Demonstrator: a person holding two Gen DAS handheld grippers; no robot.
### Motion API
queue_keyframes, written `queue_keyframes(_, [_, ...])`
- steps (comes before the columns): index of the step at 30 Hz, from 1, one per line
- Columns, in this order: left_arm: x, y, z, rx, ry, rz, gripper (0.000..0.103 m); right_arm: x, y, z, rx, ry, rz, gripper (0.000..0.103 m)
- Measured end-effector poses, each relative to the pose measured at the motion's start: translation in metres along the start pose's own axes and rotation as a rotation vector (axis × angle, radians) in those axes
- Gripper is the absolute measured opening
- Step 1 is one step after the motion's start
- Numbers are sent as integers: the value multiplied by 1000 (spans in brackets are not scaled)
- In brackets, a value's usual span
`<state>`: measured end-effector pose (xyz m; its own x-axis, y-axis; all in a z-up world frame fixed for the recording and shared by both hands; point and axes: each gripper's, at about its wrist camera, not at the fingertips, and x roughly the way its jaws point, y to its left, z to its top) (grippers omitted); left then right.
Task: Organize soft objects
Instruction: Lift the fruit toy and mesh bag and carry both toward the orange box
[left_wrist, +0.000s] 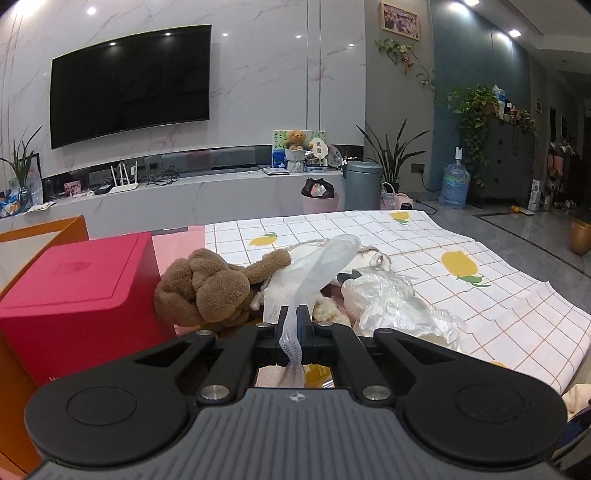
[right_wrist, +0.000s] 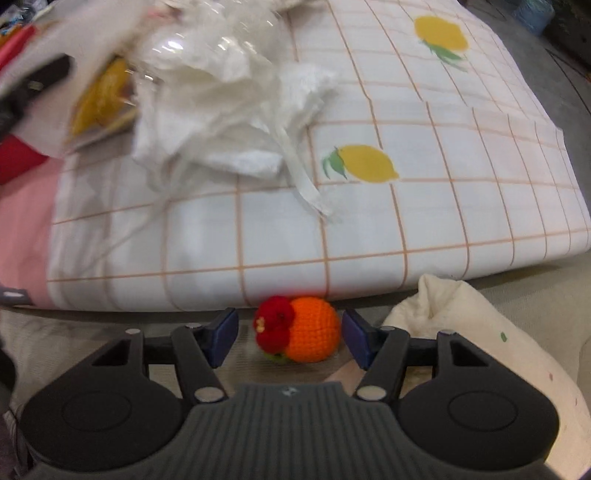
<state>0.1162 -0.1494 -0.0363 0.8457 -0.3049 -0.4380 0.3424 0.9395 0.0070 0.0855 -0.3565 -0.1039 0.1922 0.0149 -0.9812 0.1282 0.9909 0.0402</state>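
Observation:
My left gripper (left_wrist: 295, 325) is shut on a strip of translucent white mesh netting (left_wrist: 325, 258) that rises from a pile on the lemon-print tablecloth (left_wrist: 480, 295). The pile holds a brown plush bear (left_wrist: 210, 288), white cloth (left_wrist: 280, 291) and crumpled clear plastic (left_wrist: 388, 302). My right gripper (right_wrist: 290, 334) is open, its blue-padded fingers on either side of an orange crocheted ball with a red flower (right_wrist: 299, 328), just below the table's front edge. The white cloth (right_wrist: 229, 125) and the plastic (right_wrist: 207, 40) also show in the right wrist view.
A red box (left_wrist: 81, 295) stands left of the bear, with an orange box (left_wrist: 40, 236) behind it. A cream fabric item (right_wrist: 461, 321) lies right of my right gripper. A TV wall and cabinet are far behind.

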Motion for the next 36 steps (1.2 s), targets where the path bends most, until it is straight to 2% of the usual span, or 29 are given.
queue_keyframes(5, [3,0,0,1,8,21,2,13,5,3,-28,23,-29,62])
queue_keyframes(8, [6,1,1,-15,25,8,2,21,11,4,-57,38,-46,53])
queue_keyframes(11, [13,2,1,-17,58,30,2,23,14,3,-65,34,-62,53])
queue_keyframes(13, [11,4,-1,-15,44,20,2,18,16,0,-60,23,-73,52])
queue_keyframes(16, [-1,11,-5,-5,9,-28,2,0,23,-5,-62,-42,-63,52])
queue_keyframes(21, [-22,19,-11,29,1,-41,1,-31,16,-8,-13,-150,5,52])
queue_keyframes(25, [-37,23,-13,19,1,-74,2,-45,15,-10,10,-187,45,52])
queue_keyframes(31, [-59,16,-13,79,-24,-86,2,-50,18,-19,13,-229,75,52])
queue_keyframes(36, [-79,19,3,70,-47,-82,2,-76,21,-26,27,-336,75,52])
